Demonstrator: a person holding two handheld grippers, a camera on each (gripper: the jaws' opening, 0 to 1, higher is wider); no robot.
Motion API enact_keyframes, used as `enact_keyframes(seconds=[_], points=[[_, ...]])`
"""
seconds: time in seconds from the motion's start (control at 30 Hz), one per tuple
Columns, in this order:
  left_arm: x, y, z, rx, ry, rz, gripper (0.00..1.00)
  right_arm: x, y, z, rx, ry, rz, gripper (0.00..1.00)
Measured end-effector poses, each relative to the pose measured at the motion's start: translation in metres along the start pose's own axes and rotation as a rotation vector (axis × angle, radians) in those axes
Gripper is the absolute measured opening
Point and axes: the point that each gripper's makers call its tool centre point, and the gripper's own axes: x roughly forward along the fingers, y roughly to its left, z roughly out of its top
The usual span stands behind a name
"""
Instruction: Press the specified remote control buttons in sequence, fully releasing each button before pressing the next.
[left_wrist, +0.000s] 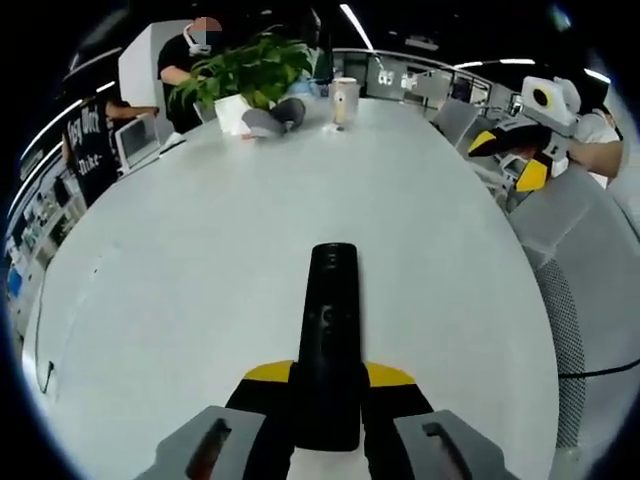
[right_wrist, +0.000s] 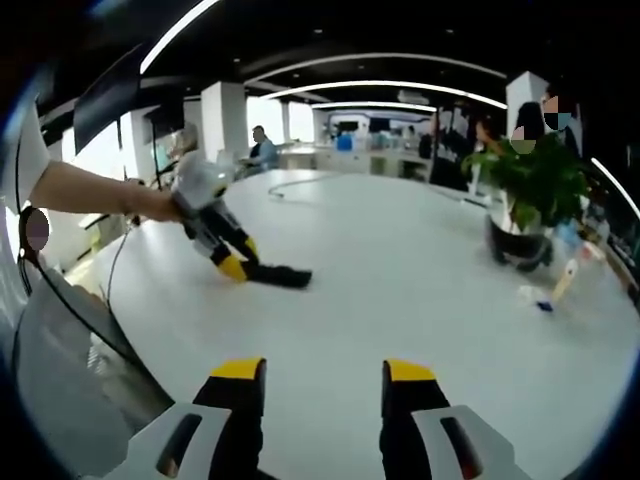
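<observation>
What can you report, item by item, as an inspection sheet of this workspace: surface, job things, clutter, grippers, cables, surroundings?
Surface: white table, mostly bare.
Job's things: black remote control lying flat, near end clamped between the left gripper's jaws.
Clutter: potted plant, cup and small items at the far edge.
Grippers: left gripper shut on the remote; right gripper open, empty, away from the remote.
Cables: thin cable at the table edge.
Surroundings: mesh chair, people standing, open office with ceiling light strips.

Left tongs (left_wrist: 328, 385) clamped shut on load; right tongs (right_wrist: 323, 385) open, raised, unloaded.
</observation>
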Motion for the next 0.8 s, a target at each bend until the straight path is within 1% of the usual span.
enact_keyframes(seconds=[0.37, 0.53, 0.63, 0.8], points=[[-0.003, -0.009, -0.002, 0.0, -0.024, 0.004, 0.24, 0.001, 0.002, -0.001, -0.005, 0.006, 0.008, 0.44], [-0.004, -0.012, -0.002, 0.001, -0.013, 0.006, 0.24, 0.001, 0.002, -0.001, -0.007, 0.009, 0.009, 0.44], [-0.005, -0.012, -0.002, -0.014, -0.012, 0.019, 0.24, 0.001, 0.003, -0.001, -0.008, 0.01, 0.014, 0.44], [-0.006, -0.015, -0.003, -0.019, -0.031, 0.025, 0.24, 0.002, 0.005, -0.002, -0.019, 0.017, 0.026, 0.44]])
